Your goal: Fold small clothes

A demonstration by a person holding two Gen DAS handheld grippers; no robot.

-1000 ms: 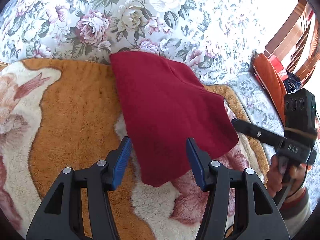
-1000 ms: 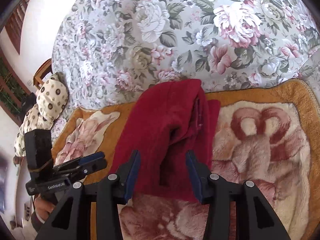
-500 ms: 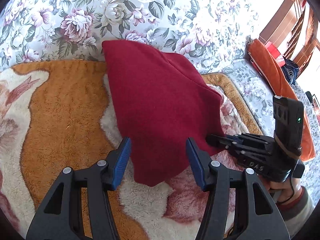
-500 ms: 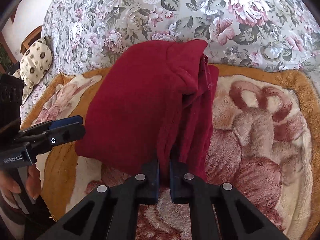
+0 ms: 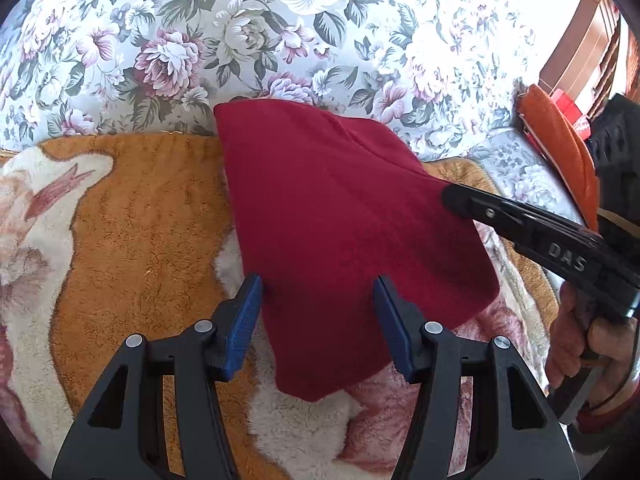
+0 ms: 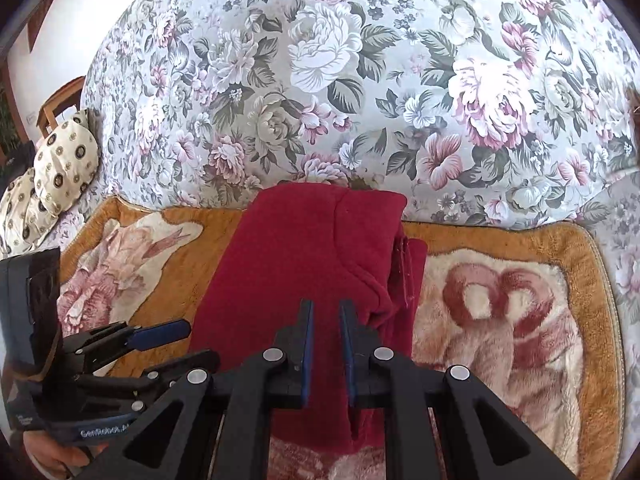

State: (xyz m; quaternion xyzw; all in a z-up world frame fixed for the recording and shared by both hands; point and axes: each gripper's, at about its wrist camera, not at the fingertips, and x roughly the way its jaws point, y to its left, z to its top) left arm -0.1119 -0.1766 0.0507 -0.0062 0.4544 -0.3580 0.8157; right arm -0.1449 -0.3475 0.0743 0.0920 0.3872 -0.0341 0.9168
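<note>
A dark red fleece garment [image 5: 340, 220] lies folded on an orange and cream plush blanket [image 5: 132, 216]; it also shows in the right wrist view [image 6: 312, 264]. My left gripper [image 5: 318, 296] is open, its blue pads either side of the garment's near end, just above it. My right gripper [image 6: 325, 316] is shut on a fold of the garment at its near right edge. In the left wrist view the right gripper [image 5: 450, 196] comes in from the right, its tips at the cloth's right edge. The left gripper [image 6: 176, 330] shows at the left of the right wrist view.
The blanket [image 6: 500, 320] lies on a floral bedspread [image 5: 240, 40]. An orange cloth [image 5: 560, 148] and wooden furniture [image 5: 580, 40] sit at the right. Spotted cream pillows [image 6: 52, 184] lie at the far left of the right wrist view.
My right gripper closed on the garment's near edge and now holds the fold higher over the cloth. My left gripper stayed open and shifted slightly over the near end.
</note>
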